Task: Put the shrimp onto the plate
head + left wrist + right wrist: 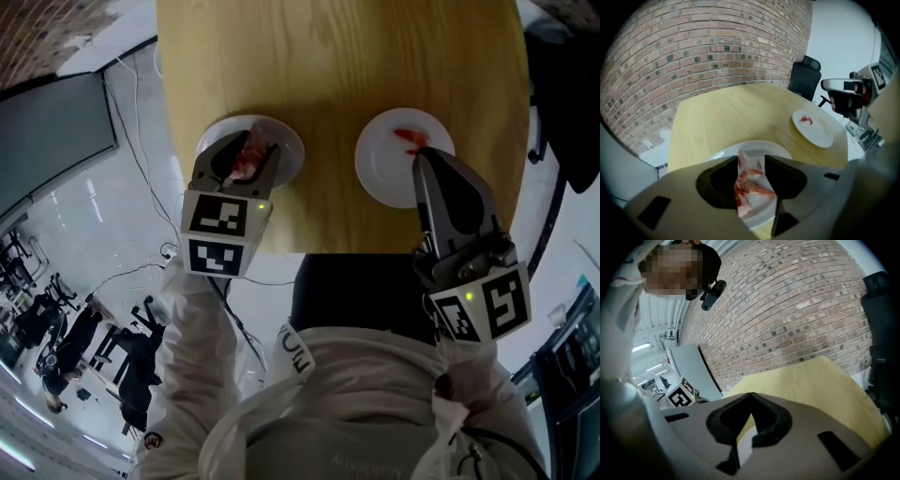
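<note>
Shrimp (752, 185) sits pinched between my left fingers (712, 185) over the left plate (761, 147), ready to cross the worktop (731, 117) to the right plate (820, 133), where another shrimp (806, 120) lies. My right fingers (764, 420) wait there, closed on nothing.

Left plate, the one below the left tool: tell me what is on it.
Pink shrimp show on the left plate, between the left tool's jaws. That tool covers much of the plate, so whether more shrimp lie under it cannot be seen.
</note>
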The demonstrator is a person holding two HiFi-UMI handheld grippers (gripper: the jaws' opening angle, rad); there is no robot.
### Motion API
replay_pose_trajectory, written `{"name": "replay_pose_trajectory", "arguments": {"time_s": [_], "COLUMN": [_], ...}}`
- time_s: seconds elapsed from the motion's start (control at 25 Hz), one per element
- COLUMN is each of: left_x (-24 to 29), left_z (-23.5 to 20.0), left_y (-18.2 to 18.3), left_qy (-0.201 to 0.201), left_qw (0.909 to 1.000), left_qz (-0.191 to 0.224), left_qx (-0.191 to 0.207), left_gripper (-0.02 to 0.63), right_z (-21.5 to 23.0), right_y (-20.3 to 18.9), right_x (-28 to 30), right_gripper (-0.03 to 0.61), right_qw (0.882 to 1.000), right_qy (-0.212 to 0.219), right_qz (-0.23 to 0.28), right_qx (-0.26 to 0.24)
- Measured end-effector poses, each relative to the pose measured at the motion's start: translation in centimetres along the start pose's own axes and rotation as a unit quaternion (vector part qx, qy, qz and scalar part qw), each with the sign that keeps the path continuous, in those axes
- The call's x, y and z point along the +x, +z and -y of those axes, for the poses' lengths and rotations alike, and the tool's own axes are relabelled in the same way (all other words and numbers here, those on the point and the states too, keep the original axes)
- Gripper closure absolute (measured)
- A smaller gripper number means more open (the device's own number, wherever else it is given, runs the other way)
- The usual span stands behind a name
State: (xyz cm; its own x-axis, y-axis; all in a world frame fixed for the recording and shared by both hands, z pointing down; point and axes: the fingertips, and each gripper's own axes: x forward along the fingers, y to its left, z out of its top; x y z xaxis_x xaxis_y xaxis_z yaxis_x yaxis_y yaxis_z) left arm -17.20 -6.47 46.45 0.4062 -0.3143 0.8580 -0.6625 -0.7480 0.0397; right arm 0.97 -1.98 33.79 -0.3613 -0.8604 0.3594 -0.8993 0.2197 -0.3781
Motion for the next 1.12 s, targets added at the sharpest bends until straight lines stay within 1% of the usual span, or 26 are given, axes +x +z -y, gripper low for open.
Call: {"name": "replay_pose_trajectory", "arguments": {"time_s": [0.36, 0.68, 1.12], "left_x": [0.5, 0.6, 0.2], "left_z": [0.0, 0.2, 0.2], "left_y": [-0.3, -0.2, 0.5], "left_qy": [0.003, -0.006, 0.007], "left_qw": [1.0000, 0.9998, 1.0000], "left_qz": [-0.009, -0.018, -0.001], "left_qx": [0.000, -0.004, -0.002], "left_gripper": [0.437, 0.454, 0.463], "right_z": [0.5, 0.7, 1.4], "right_y": [-0.4, -0.5, -0.6], "right_x": [-0.5, -0.6, -1.3], "right_gripper": [0.554, 0.554, 0.554], "right_qw": [1.000, 1.000, 1.000], "right_qy": [-0.008, -0.008, -0.014], "right_qz": [0.000, -0.002, 0.002], "right_qx": [0.008, 0.012, 0.016]}}
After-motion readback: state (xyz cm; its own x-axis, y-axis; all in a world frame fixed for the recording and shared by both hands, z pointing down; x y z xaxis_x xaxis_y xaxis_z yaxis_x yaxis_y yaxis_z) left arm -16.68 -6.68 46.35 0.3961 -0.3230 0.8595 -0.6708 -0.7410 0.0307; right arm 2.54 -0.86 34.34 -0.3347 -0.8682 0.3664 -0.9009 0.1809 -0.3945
